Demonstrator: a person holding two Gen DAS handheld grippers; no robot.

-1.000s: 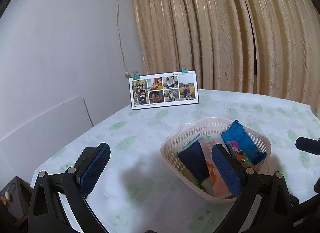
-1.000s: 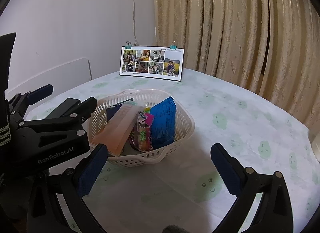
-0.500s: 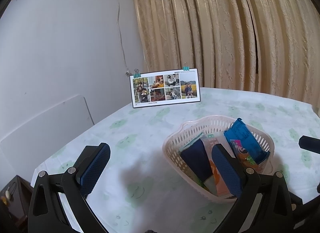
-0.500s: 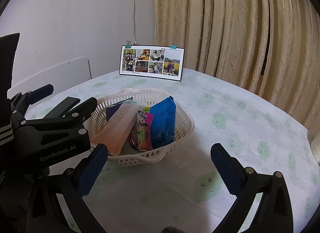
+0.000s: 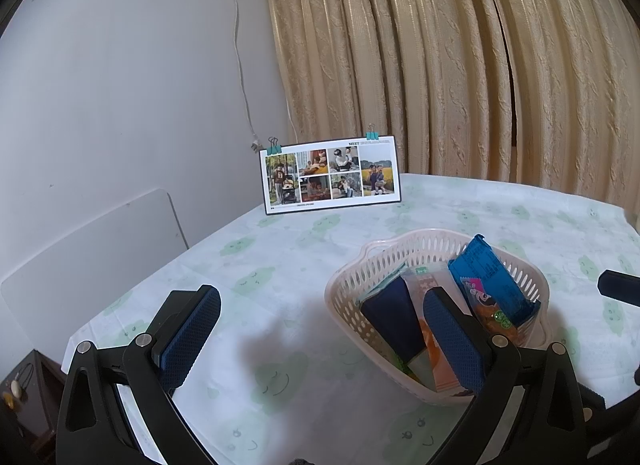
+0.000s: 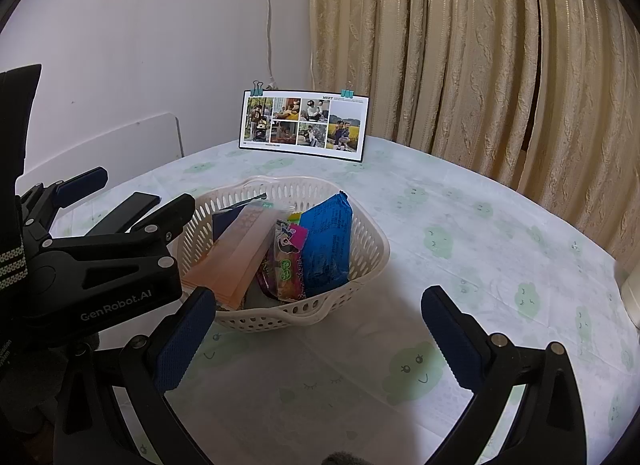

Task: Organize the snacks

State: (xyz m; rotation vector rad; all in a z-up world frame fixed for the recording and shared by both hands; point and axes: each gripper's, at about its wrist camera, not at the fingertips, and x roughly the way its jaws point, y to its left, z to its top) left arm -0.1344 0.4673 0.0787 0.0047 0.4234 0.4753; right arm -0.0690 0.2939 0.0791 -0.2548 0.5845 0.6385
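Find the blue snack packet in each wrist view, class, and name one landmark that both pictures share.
Left wrist view: the blue snack packet leans at the right side of the white basket, right of centre.
Right wrist view: the packet stands at the basket's right side, near the middle of the picture.
Shared landmark: the photo card with teal clips, standing on the table before the curtain.

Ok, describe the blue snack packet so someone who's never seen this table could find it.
On the cloud-print tablecloth sits a white lattice basket. The blue packet stands at its right end, beside a pink-and-green candy pack; it's the only bright blue wrapper there.
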